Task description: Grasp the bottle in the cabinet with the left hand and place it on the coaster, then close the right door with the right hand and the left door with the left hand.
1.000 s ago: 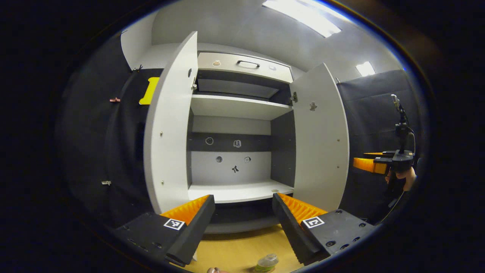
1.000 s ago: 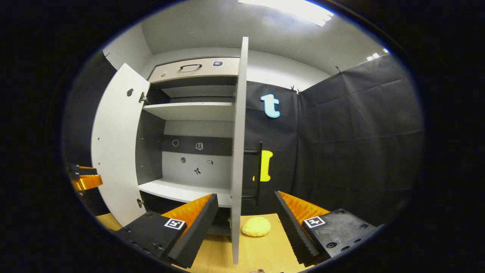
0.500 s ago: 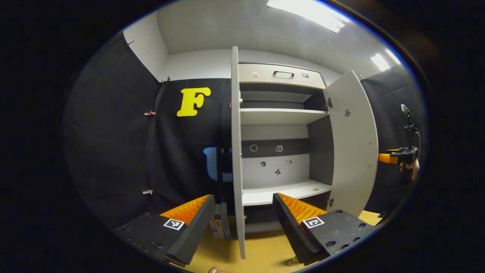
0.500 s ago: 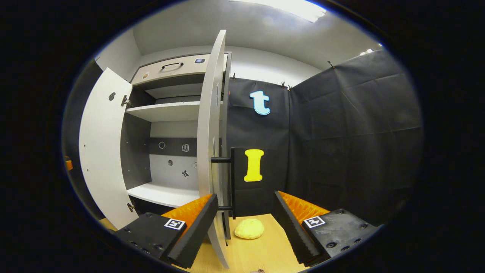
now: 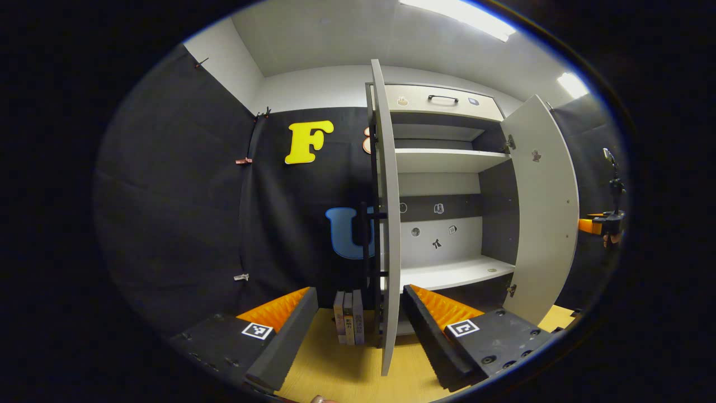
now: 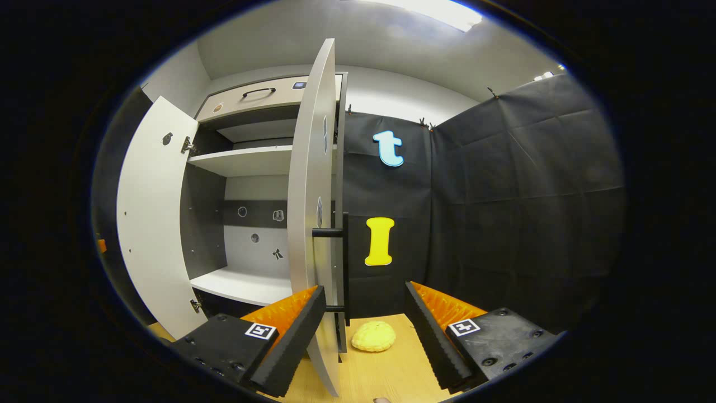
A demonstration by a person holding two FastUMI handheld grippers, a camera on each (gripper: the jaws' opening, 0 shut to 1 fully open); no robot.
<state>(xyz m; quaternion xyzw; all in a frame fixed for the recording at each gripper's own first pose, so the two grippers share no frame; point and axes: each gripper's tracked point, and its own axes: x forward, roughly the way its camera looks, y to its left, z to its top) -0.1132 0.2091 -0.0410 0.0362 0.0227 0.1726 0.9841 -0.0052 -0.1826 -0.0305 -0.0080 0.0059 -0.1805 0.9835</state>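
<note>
In the left gripper view the cabinet's left door [image 5: 388,224] stands open and edge-on, with its black bar handle [image 5: 369,246] on the outer side. My left gripper [image 5: 358,291] is open; the door's lower edge falls between its fingers, nearer the right-hand one, touching neither. The open cabinet [image 5: 447,168] has white shelves. In the right gripper view the right door [image 6: 313,212] is also open and edge-on, with its handle [image 6: 342,263] facing the wall. My right gripper [image 6: 363,291] is open, and the door edge sits just inside its left-hand finger. The right gripper [image 5: 601,224] also shows far off, past the right door [image 5: 545,207].
Several books [image 5: 348,316] stand on the wooden table [image 5: 335,369] beside the left door. A yellow bun-like lump [image 6: 373,336] lies on the table by the right door. A small round thing [image 5: 491,270] rests on the lower shelf. Black cloth walls close in both sides.
The left gripper view swung left: the left door went from broadside to edge-on, and the bottle slid out at the bottom. The right gripper view shifted right around the right door's edge.
</note>
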